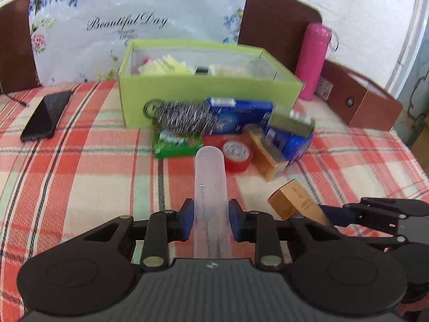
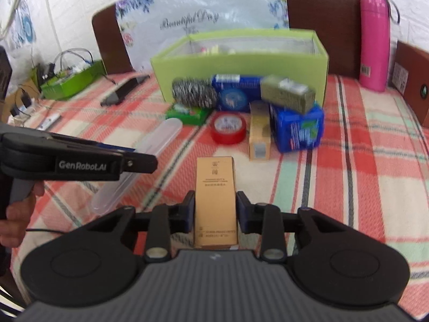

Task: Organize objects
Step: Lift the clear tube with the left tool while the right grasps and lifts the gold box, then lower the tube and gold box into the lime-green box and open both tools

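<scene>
Left hand-held gripper (image 1: 210, 212) is clamping a clear case (image 1: 210, 187), right hand-held gripper (image 2: 215, 209) is squeezing a tan box (image 2: 215, 196), both over the checked bed (image 1: 80, 166).

"Beautiful Day" is written in dark script on the white floral cover (image 1: 128, 24) draped over the headboard. "GenRobot.AI" is printed in pale letters on the side of the left gripper (image 2: 139, 158). Small print on the tan carton (image 2: 215, 201) and a barcode on the pink bottle (image 2: 374, 40) cannot be read.
</scene>
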### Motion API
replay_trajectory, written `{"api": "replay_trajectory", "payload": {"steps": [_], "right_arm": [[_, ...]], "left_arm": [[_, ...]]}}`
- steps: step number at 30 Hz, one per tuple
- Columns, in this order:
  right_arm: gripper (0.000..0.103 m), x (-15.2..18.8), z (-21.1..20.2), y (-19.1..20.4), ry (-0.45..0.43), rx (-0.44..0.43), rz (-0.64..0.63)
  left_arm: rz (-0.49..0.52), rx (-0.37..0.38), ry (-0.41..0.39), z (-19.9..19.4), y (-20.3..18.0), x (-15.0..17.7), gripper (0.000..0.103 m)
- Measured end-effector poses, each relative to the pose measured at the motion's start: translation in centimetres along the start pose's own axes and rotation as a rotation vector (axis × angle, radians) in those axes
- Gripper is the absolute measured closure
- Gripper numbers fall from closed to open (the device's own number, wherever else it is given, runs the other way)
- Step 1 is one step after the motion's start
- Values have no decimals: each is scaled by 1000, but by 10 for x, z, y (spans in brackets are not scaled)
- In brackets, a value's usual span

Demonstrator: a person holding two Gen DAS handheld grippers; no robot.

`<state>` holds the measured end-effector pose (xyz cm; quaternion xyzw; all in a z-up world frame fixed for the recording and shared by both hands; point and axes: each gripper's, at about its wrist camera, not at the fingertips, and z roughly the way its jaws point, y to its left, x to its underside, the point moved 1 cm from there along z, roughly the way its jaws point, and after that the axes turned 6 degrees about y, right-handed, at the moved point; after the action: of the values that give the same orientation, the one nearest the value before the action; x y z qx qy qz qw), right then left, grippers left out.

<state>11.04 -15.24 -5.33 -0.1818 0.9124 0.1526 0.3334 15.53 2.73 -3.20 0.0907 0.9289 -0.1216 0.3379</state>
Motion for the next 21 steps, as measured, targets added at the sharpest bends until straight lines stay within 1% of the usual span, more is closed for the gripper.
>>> {"api": "replay_trajectory", "payload": {"steps": [5, 9, 13, 18, 21], "right_arm": [[72, -30, -19, -4, -95, -8, -10], [72, -60, -26, -10, -170, 4, -12], [72, -90, -23, -19, -228, 27, -16], [72, -129, -7, -30, -269, 61, -20], [72, -150, 8, -35, -280, 95, -42]], "left_arm": [[17, 35, -91, -17, -6, -30, 74], [3, 58, -148, -22, -6, -58, 74], [-6, 43, -198, -20, -4, -87, 74], [-66, 70, -215, -4, 8, -128, 74], [-81, 44, -219, 12, 13, -150, 74]]}}
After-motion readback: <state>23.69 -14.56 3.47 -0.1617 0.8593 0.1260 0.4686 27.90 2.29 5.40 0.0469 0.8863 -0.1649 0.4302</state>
